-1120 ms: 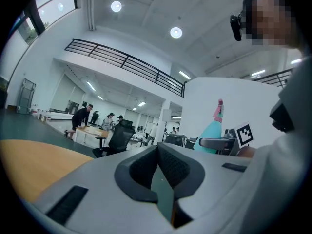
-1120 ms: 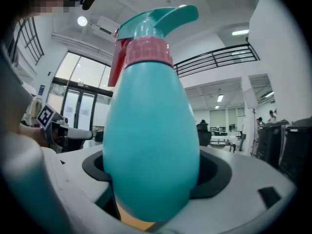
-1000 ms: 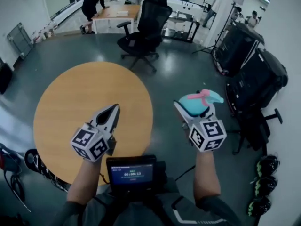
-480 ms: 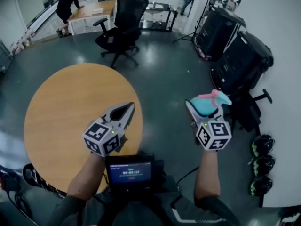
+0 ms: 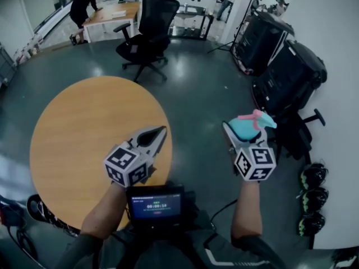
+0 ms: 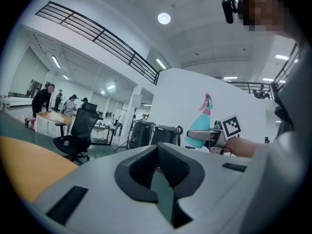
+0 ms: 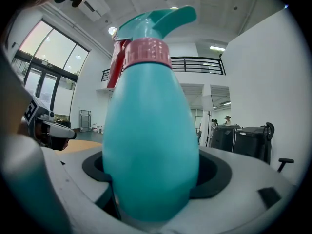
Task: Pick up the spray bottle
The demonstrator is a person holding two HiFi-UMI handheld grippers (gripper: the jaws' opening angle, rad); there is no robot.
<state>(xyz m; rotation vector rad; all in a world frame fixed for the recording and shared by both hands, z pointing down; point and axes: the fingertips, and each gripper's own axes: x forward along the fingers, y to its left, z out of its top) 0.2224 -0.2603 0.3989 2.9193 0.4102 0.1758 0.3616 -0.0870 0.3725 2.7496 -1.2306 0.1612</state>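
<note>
Head view has your right tongs (image 5: 239, 133) clamped wide round the belly of the teal spray bottle (image 5: 247, 128), which rides upright in the air, well off the right edge of the round counter (image 5: 78, 128) and over the floor; a second ago both hands sat further left against the counter, and since half a second ago almost nothing has shifted; left tongs (image 5: 160, 131) are pressed together with nothing in them, over the counter's near edge; to my eye the pick-up is done, the bottle clear of any surface; your one worry is that smooth tapering body slipping through the pads
</note>
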